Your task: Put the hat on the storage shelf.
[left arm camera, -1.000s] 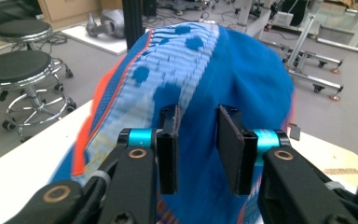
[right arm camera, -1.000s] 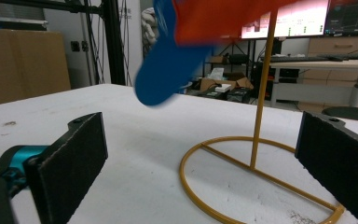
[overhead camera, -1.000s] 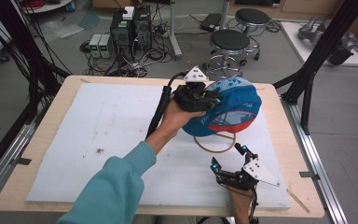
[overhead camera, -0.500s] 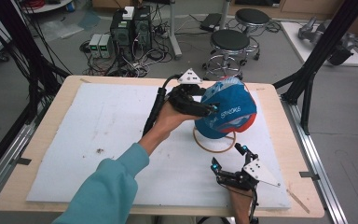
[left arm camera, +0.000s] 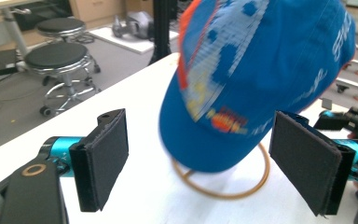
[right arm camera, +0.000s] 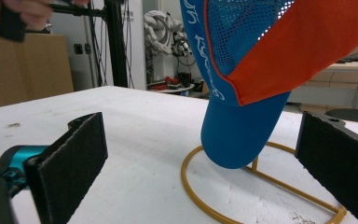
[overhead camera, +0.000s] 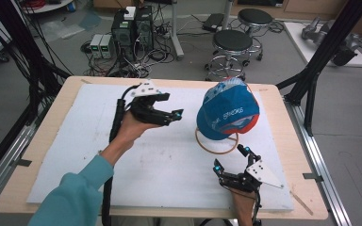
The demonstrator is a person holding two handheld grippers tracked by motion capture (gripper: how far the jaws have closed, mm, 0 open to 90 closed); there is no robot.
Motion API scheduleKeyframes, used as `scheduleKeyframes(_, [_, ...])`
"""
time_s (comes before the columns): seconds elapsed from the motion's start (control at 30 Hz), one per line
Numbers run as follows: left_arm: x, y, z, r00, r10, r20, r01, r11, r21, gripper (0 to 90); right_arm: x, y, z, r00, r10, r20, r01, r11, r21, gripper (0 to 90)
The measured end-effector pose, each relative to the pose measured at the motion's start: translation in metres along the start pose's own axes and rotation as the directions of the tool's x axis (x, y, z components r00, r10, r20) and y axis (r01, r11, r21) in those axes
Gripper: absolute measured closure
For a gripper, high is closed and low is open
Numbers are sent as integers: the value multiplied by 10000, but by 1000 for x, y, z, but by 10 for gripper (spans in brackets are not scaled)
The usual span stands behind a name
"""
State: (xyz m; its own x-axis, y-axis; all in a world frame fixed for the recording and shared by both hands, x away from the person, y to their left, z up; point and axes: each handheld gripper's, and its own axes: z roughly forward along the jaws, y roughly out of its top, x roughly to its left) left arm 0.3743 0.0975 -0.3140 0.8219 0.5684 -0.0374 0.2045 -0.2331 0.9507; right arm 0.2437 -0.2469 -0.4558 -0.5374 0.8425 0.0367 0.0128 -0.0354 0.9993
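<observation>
A blue cap (overhead camera: 230, 110) with an orange brim hangs on a gold wire stand whose ring base (overhead camera: 217, 142) lies on the white mat. My left gripper (overhead camera: 172, 115) hovers to the cap's left, apart from it. Its jaws have just been opening and nothing is between them. In the left gripper view the cap (left arm camera: 261, 70) stands ahead beyond the wide-apart pads (left arm camera: 100, 158). My right gripper (overhead camera: 228, 160) rests open near the table's front edge, pointing at the stand. In the right gripper view the cap (right arm camera: 242, 93) and the ring (right arm camera: 261, 186) lie just ahead.
The white mat (overhead camera: 122, 155) covers most of the wooden table (overhead camera: 42, 155). Black frame posts (overhead camera: 311, 89) stand at the right and left edges. Stools (overhead camera: 233, 44) and computer boxes (overhead camera: 132, 28) are on the floor beyond the far edge.
The left gripper let go of the cap, opened its jaws and drew away to the left. The cap now hangs alone on the stand. The right gripper has not moved.
</observation>
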Motion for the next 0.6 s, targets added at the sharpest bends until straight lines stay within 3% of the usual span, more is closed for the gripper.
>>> scheduleKeyframes(0.17, [13, -34, -42, 9992, -165, -360, 153, 9993, -345, 201, 0, 0, 0, 10000, -34, 21, 34, 10000, 1, 11])
scheduleKeyframes(0.3, [20, -68, -78, 9953, -344, -907, 271, 9964, -805, 203, 0, 0, 0, 10000, -74, 23, 74, 10000, -9, 11])
scheduleKeyframes(0.43, [27, -105, -113, 9824, -508, -1797, 304, 9930, -1145, 197, 0, 0, 1, 10000, -78, 41, 78, 10000, 32, 11])
scheduleKeyframes(0.5, [29, -121, -126, 9762, -378, -2135, 131, 9932, -1158, 187, 0, 0, 1, 9999, -132, 25, 132, 9999, 19, 11])
scheduleKeyframes(0.6, [30, -144, -142, 9726, -393, -2290, 97, 9916, -1293, 169, 0, 0, 1, 10000, -76, 28, 76, 10000, 59, 11])
